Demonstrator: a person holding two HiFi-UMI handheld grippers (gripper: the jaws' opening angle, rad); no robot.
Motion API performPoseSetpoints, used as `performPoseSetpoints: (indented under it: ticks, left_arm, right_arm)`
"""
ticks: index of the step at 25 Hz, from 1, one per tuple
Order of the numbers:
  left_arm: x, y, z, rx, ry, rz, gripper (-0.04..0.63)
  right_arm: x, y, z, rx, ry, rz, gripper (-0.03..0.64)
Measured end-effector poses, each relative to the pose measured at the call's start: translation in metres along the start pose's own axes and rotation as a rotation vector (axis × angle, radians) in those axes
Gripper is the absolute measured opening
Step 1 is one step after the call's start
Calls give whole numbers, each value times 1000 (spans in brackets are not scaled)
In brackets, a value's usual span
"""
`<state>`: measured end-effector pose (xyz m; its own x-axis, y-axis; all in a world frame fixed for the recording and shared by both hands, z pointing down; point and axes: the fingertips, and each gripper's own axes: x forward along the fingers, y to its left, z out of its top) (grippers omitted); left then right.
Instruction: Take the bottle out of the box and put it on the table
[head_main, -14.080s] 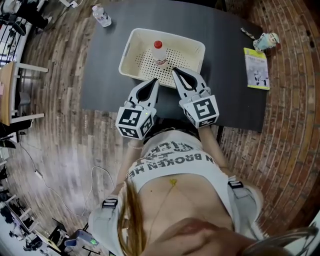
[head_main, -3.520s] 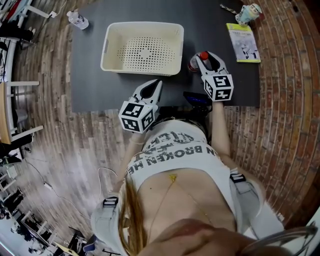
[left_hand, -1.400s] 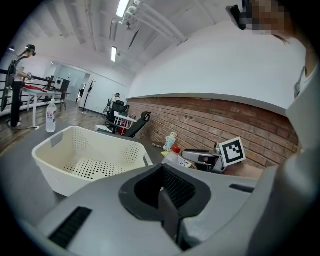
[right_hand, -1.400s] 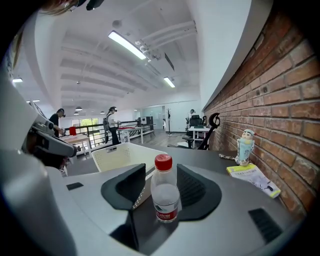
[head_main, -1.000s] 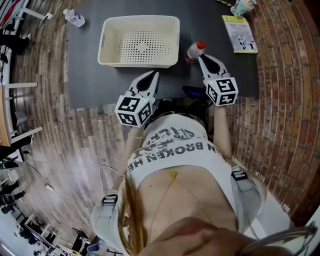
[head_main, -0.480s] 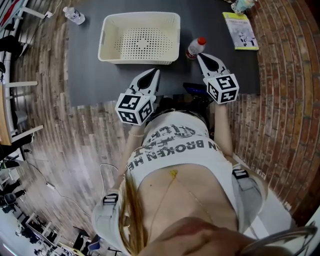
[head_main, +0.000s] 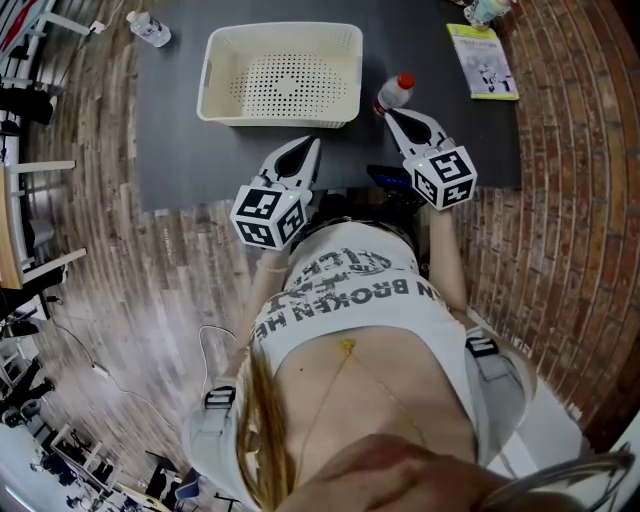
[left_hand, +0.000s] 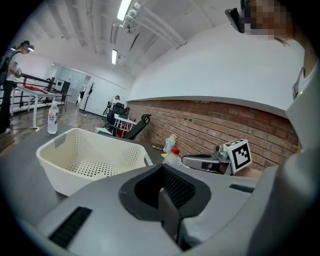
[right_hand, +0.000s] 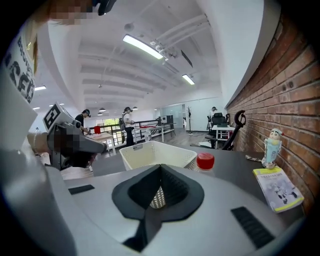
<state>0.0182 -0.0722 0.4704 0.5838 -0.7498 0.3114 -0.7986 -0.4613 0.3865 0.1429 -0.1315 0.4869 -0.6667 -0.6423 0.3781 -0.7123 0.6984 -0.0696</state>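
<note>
Head view: bottle (head_main: 397, 91) upright on table (head_main: 172, 140), just beyond right gripper (head_main: 387, 113) fingers (head_main: 408, 132), outside box (head_main: 280, 112). Left gripper (head_main: 312, 146) and right: fingers together, empty.

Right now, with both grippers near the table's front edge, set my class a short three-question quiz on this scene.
1. True or false: the red-capped bottle stands on the dark table, outside the white perforated basket.
2. The right gripper is: A, wide open; B, shut with nothing between its jaws; C, shut on the red-capped bottle.
3. Fill in: in the head view, the yellow ____ lies on the dark table to the right of the red-capped bottle.

Key: 1 true; 2 B; 3 booklet.
</note>
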Motion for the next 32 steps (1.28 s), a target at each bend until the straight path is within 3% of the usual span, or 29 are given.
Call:
performPoseSetpoints:
  ticks: [9, 18, 25, 32]
  left_arm:
    - [3, -4, 21, 61, -53, -10, 3]
    - [-5, -9, 61, 155, -157, 10, 2]
    - [-18, -13, 89, 200, -218, 29, 3]
    - [-21, -8, 102, 214, -255, 51, 3]
  right_arm:
    - [7, 44, 44, -58, -144, 89, 9]
    - [11, 87, 101, -122, -290, 157, 9]
    - [16, 103, 132, -123, -365, 180, 9]
    - [21, 108, 139, -133, -369, 205, 9]
